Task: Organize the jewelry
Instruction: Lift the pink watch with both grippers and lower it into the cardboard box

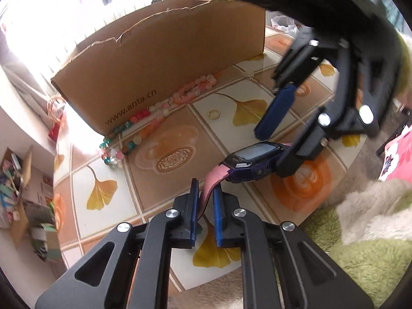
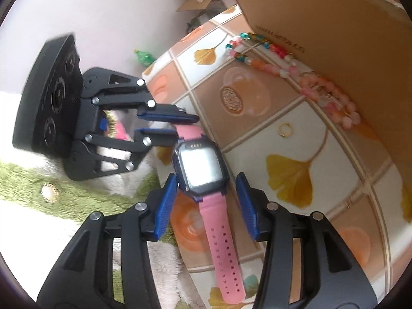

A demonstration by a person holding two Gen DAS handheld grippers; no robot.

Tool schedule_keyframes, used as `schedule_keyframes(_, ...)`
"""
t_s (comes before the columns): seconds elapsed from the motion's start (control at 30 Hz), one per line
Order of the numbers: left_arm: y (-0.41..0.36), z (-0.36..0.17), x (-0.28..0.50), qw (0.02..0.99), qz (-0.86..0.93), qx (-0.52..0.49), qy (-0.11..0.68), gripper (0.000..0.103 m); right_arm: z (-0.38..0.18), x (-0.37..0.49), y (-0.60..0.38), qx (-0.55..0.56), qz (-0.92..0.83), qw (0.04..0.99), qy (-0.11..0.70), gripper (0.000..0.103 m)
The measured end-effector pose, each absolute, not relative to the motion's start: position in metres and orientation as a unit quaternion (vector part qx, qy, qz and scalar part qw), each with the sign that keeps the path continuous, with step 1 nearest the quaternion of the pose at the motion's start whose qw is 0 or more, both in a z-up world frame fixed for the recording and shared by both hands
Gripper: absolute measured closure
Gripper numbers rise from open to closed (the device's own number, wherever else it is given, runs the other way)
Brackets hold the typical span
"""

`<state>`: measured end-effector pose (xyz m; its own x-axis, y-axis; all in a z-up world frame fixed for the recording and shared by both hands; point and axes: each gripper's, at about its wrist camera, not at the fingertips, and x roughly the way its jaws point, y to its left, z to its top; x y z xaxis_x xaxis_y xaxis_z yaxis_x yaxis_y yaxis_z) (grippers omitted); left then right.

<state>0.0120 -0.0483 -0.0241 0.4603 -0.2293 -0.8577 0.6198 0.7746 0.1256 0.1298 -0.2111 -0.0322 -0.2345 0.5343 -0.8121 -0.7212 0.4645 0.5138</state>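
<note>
Left gripper (image 1: 206, 193): nearest the left wrist lens, at 6 o'clock; jaws drawn narrow, pads pinching one end of the pink strap.
Watch (image 2: 200, 164): dark purple case, pale screen up, pink strap (image 2: 221, 247); held above the patterned table (image 1: 159, 134) between both grippers.
Right gripper (image 2: 207, 198): jaws half spread, pads flanking the watch case; contact cannot be told.
Gold ring (image 1: 213, 114): flat on the table, at 12 o'clock from the watch in the left wrist view.
Bead strings (image 1: 154, 118): along the foot of the cardboard box (image 1: 159, 59), 10 to 12 o'clock.
Green rug (image 1: 360, 257): at 4 o'clock, beside the table.
</note>
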Motion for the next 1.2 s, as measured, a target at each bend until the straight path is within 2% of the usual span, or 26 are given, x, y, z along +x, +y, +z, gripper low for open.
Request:
schedule_keyframes(0.17, -0.047, -0.025, 0.017, 0.827, -0.249, 0.211, 0.458, 0.093, -0.027, 0.104, -0.215, -0.137, 0.453, 0.668, 0.574, 0.058)
schedule_keyframes(0.2, -0.046, -0.025, 0.018, 0.826, -0.249, 0.212, 0.459, 0.093, -0.026, 0.098, -0.217, -0.152, 0.435, 0.682, 0.568, 0.06)
schedule_keyframes(0.23, -0.045, -0.026, 0.018, 0.827, -0.248, 0.212, 0.459, 0.093, -0.026, 0.094, -0.218, -0.158, 0.424, 0.691, 0.564, 0.069)
schedule_keyframes(0.43, -0.047, -0.029, 0.017, 0.832, -0.239, 0.212, 0.454, 0.093, -0.024, 0.068, -0.22, -0.214, 0.332, 0.747, 0.535, 0.097)
schedule_keyframes(0.5, -0.047, -0.028, 0.015, 0.836, -0.237, 0.21, 0.447, 0.094, -0.02, 0.061, -0.22, -0.227, 0.302, 0.767, 0.519, 0.1)
schedule_keyframes(0.73, -0.038, 0.021, 0.0, 0.87, -0.241, 0.194, 0.384, 0.097, 0.029, 0.053, -0.222, -0.236, 0.24, 0.829, 0.446, 0.101)
schedule_keyframes(0.9, -0.03, 0.098, 0.008, 0.91, -0.238, 0.187, 0.283, 0.097, 0.086, 0.069, -0.218, -0.268, 0.211, 0.87, 0.355, 0.101)
schedule_keyframes(1.0, -0.029, 0.137, 0.035, 0.924, -0.234, 0.176, 0.247, 0.097, 0.115, 0.101, -0.217, -0.28, 0.197, 0.887, 0.311, 0.101)
schedule_keyframes(1.1, -0.034, 0.156, 0.084, 0.926, -0.225, 0.175, 0.249, 0.097, 0.13, 0.148, -0.219, -0.273, 0.203, 0.887, 0.313, 0.101)
schedule_keyframes(1.2, -0.042, 0.152, 0.145, 0.91, -0.225, 0.169, 0.306, 0.097, 0.122, 0.207, -0.222, -0.253, 0.223, 0.868, 0.363, 0.101)
